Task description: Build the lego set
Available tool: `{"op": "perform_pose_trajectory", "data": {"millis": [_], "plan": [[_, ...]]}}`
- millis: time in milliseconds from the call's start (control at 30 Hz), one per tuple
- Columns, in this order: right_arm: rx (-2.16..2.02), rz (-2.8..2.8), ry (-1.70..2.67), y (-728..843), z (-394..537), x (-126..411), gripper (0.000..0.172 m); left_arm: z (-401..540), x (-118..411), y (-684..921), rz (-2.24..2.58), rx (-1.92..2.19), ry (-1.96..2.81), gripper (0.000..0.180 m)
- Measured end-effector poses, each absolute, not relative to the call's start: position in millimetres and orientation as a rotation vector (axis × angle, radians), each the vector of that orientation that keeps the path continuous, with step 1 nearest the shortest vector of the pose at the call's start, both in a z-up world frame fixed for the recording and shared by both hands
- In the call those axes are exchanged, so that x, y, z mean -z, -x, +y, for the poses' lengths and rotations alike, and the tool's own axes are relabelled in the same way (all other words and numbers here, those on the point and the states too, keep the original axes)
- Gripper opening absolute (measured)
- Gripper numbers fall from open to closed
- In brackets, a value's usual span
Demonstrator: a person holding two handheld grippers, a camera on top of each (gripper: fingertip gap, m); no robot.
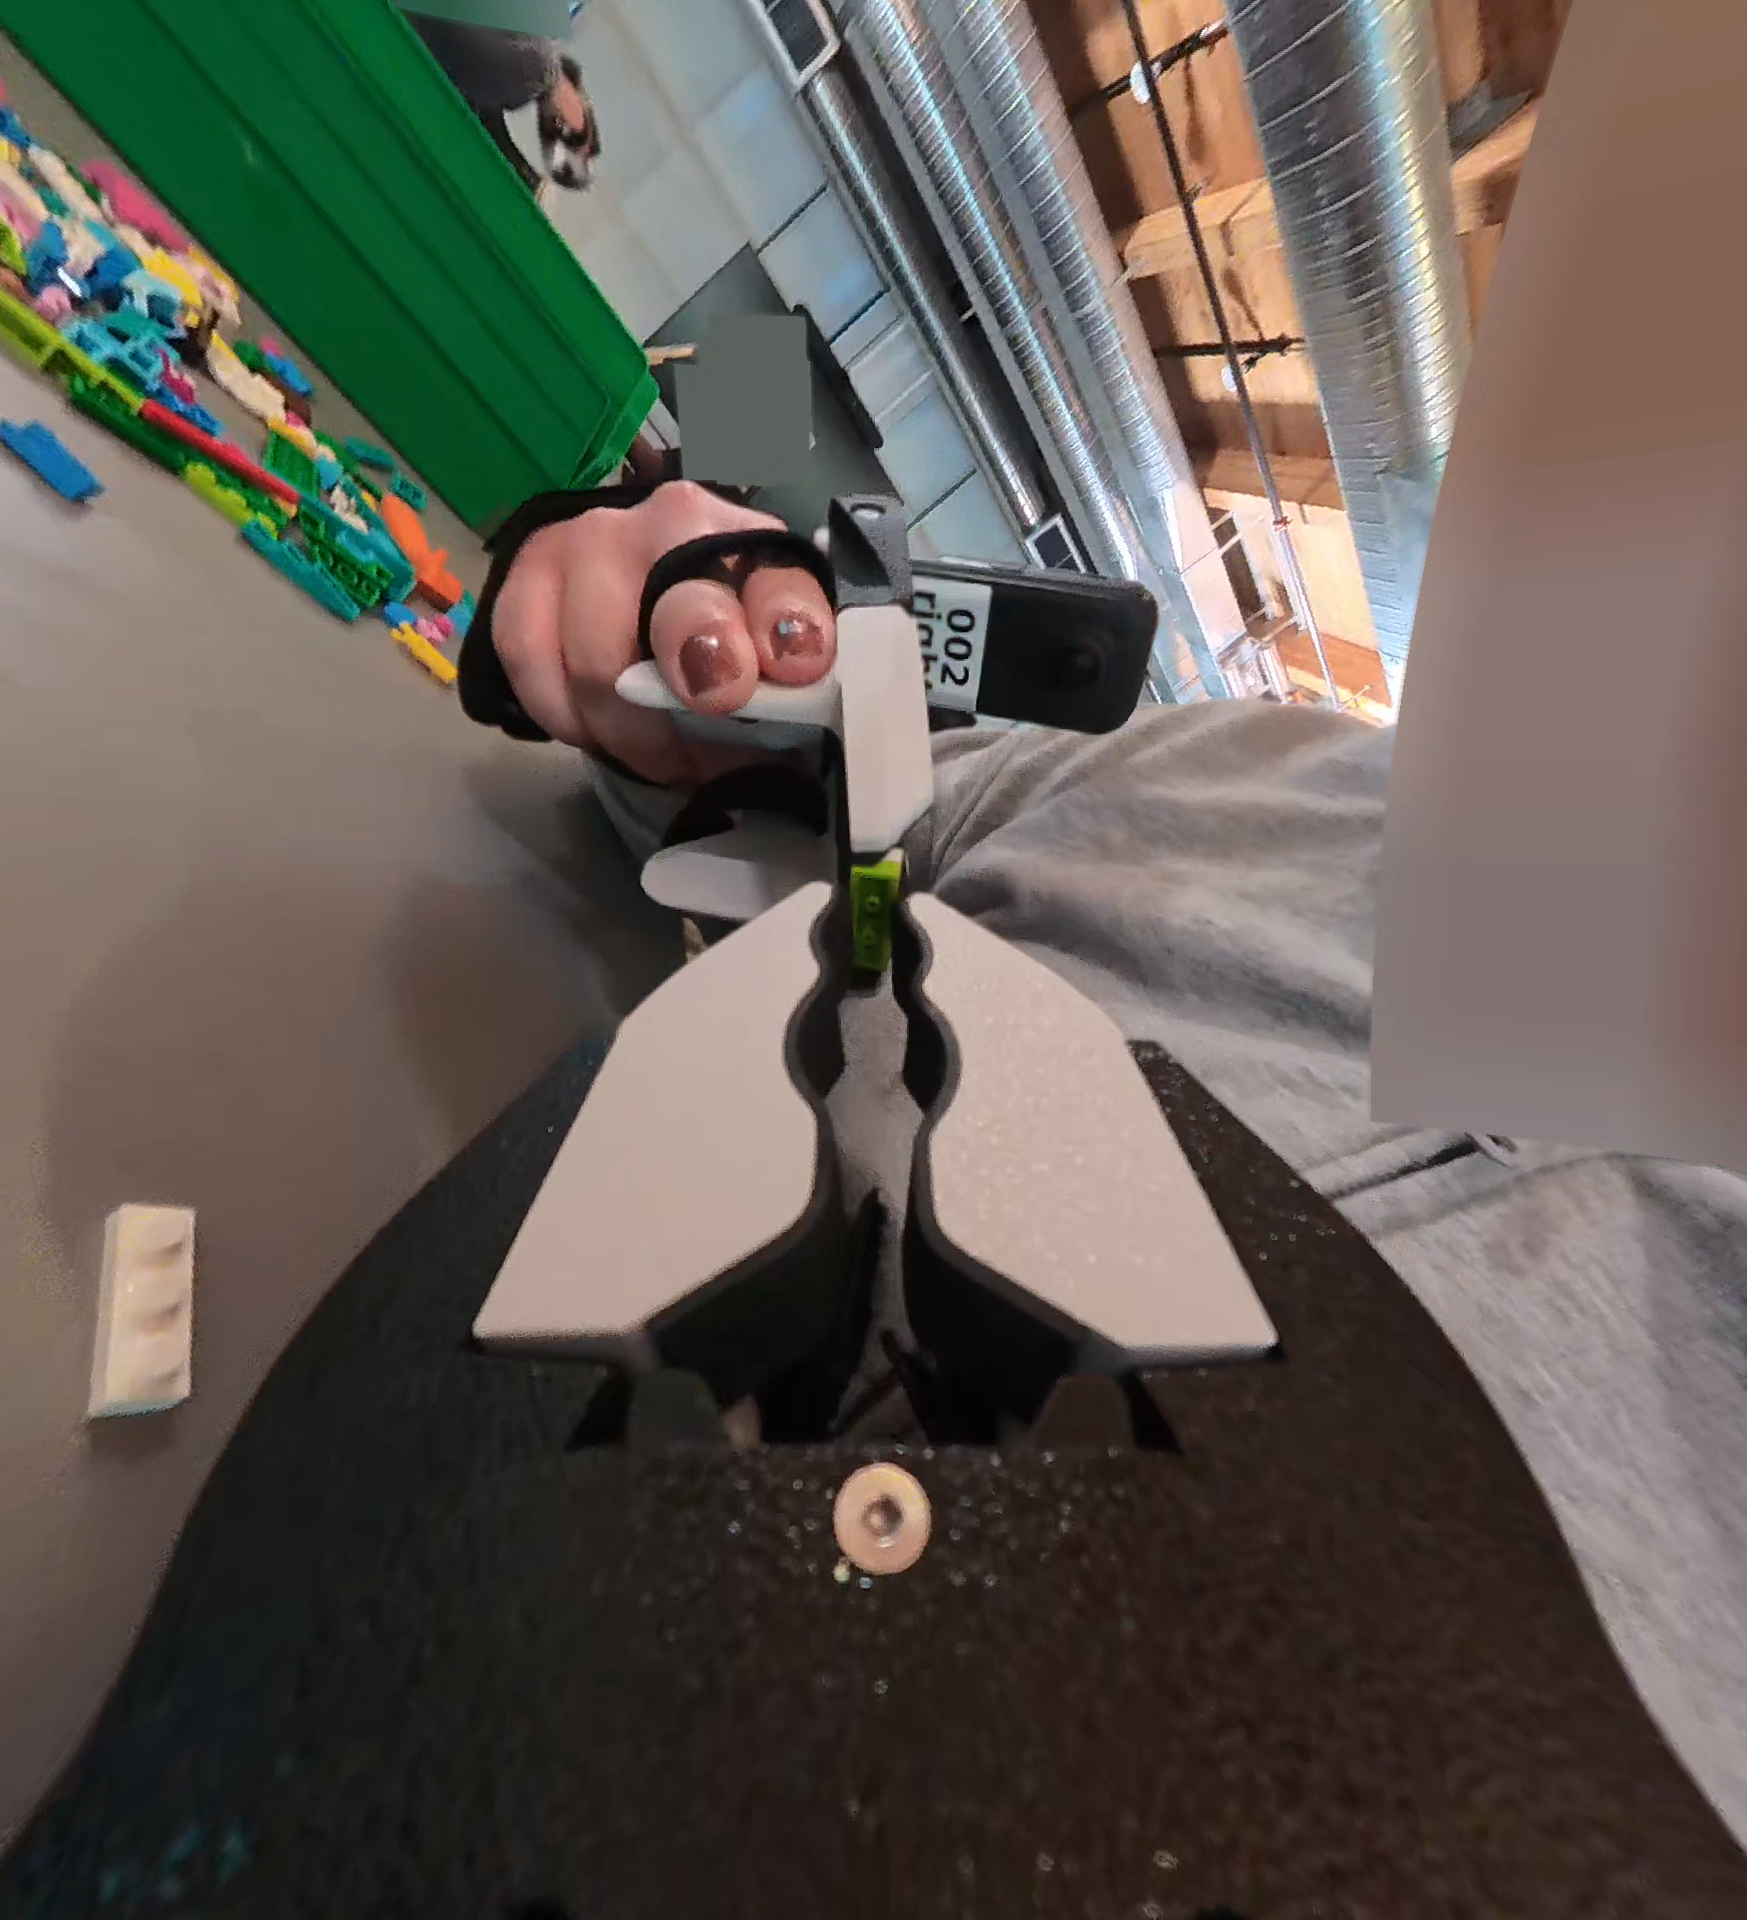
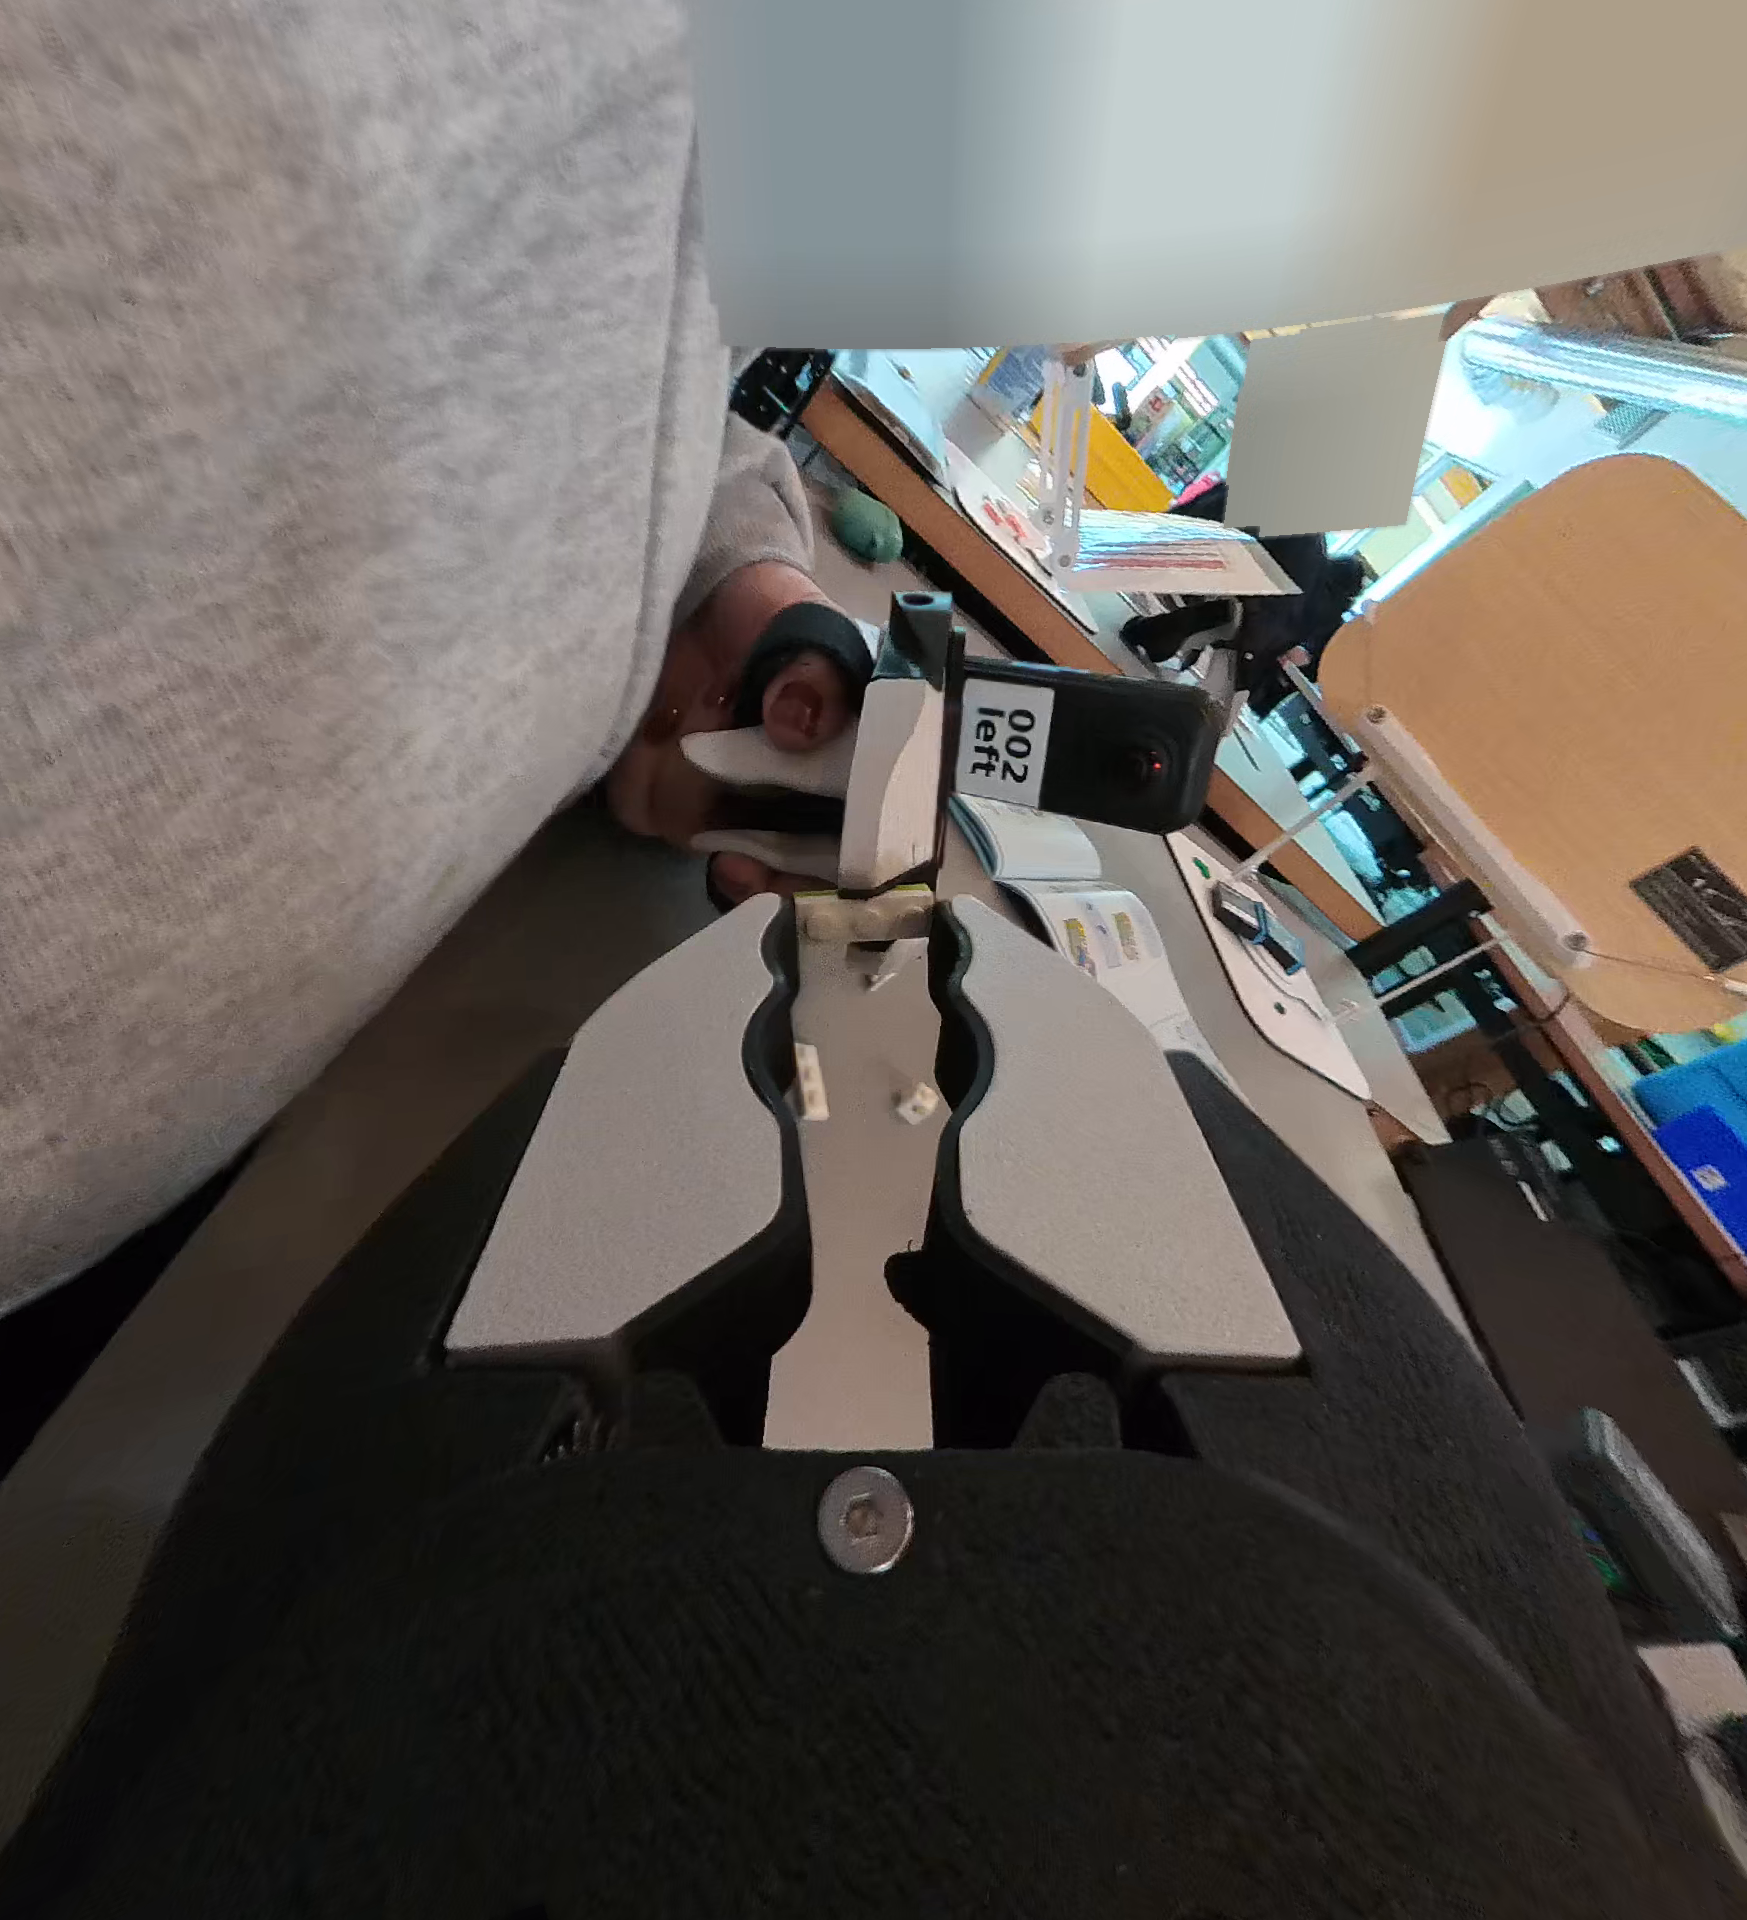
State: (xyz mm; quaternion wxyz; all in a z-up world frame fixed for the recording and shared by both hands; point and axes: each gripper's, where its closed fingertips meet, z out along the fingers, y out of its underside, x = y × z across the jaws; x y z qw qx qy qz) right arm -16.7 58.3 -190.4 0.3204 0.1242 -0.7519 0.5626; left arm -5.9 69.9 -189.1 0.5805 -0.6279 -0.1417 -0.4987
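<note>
The big grey desk is carrying a tall green plastic bin and, beside it, a pile of small bright plastic building bricks. A person in a soft grey sweater is lifting both tools up off the desk, close together, tip to tip, probably so the little pieces can meet.

The left tongs are squeezing a small lime-green studded plastic brick by its thin sides. The right tongs are pinching a small flat white studded plate across its length. The green brick is lying flat against the white plate, right between the two sets of tips. One white plate is lying alone on the desk, well apart.
</note>
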Motion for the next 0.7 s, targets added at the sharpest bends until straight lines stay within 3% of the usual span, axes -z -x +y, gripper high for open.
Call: {"op": "perform_pose_trajectory", "data": {"millis": [700], "plan": [[-1.711,-2.089,-0.222,5.5,57.2,205.1,0.023,65.6,204.6,-1.9,-0.406,1.248,1.55,0.007]]}}
